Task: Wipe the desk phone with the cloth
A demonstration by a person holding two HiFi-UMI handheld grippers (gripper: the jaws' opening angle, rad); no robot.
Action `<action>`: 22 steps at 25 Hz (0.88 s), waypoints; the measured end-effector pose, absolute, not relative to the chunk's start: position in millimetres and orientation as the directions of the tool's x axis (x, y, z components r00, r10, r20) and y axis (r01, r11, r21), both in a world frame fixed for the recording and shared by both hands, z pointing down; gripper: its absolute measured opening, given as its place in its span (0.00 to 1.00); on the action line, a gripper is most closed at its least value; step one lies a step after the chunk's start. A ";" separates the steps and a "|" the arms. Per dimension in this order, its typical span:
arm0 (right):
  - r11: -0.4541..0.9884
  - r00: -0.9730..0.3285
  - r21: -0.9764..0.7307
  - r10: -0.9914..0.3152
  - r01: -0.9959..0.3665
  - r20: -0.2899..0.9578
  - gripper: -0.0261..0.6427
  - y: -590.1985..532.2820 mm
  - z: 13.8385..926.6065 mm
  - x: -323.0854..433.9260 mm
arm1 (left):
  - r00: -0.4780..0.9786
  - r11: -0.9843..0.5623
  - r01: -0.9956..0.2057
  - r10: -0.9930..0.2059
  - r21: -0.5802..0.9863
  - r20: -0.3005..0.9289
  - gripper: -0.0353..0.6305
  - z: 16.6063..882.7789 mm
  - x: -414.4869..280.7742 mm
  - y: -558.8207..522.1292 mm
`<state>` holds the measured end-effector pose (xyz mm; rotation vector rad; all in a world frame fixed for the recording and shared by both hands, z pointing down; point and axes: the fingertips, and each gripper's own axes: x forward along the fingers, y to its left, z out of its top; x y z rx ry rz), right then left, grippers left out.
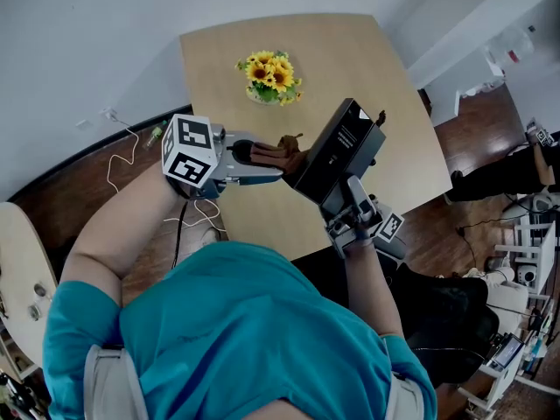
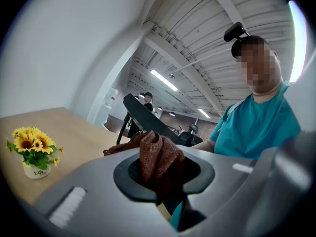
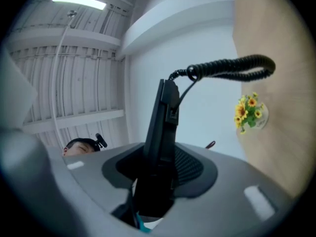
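Teal shirt (image 1: 254,331) and both forearms fill the near part of the head view. Just beyond them come the two grippers, held up above the near edge of the table (image 1: 367,68).

On the left, the left gripper (image 1: 276,167) with its marker cube (image 1: 189,150) points to the right, its jaws clamped on a bunched brown knitted cloth (image 1: 273,154). In its own view the cloth stands up between the jaws, with a loose end trailing off to the left.

On the right, the right gripper (image 1: 348,192) points away and upward, with its jaws closed on the near end of the black desk phone (image 1: 337,147). The phone is off the table and tilted up in the air. In the right gripper view it rises edge-on from between the jaws, and its coiled cord (image 3: 232,68) loops away from the top.

The cloth's free end reaches the phone's left edge; whether the two actually touch I cannot tell.

Farther off, near the middle of the light wooden table, stands a small white pot of sunflowers (image 1: 269,77). A thin white cable (image 1: 118,160) lies on the dark floor to the left of the table.
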<state>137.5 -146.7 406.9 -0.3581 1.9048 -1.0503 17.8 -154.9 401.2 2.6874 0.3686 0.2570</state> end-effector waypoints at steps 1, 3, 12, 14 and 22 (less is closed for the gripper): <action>0.596 -0.542 -0.787 -0.614 0.159 -0.574 0.30 -146.3 407.2 140.0 | 0.950 -0.883 0.211 0.287 0.420 0.126 0.19 402.8 15.9 -155.8; 0.597 -0.528 -0.786 -0.621 0.159 -0.579 0.30 -145.1 406.8 143.2 | 0.957 -0.891 0.180 0.257 0.416 0.137 0.19 408.4 10.7 -159.3; 0.527 -0.519 -0.846 -0.705 0.075 -0.484 0.30 -159.5 425.3 143.4 | 0.974 -0.891 0.043 0.138 0.452 0.179 0.19 432.2 14.8 -161.0; 0.488 -0.476 -0.870 -0.751 0.067 -0.458 0.30 -164.3 436.9 149.9 | 0.980 -0.880 0.048 0.132 0.472 0.146 0.19 424.5 16.4 -158.8; 0.416 -0.354 -0.908 -0.842 0.055 -0.407 0.30 -192.6 440.6 163.6 | 0.985 -0.919 0.138 0.165 0.370 0.043 0.19 385.7 29.9 -139.9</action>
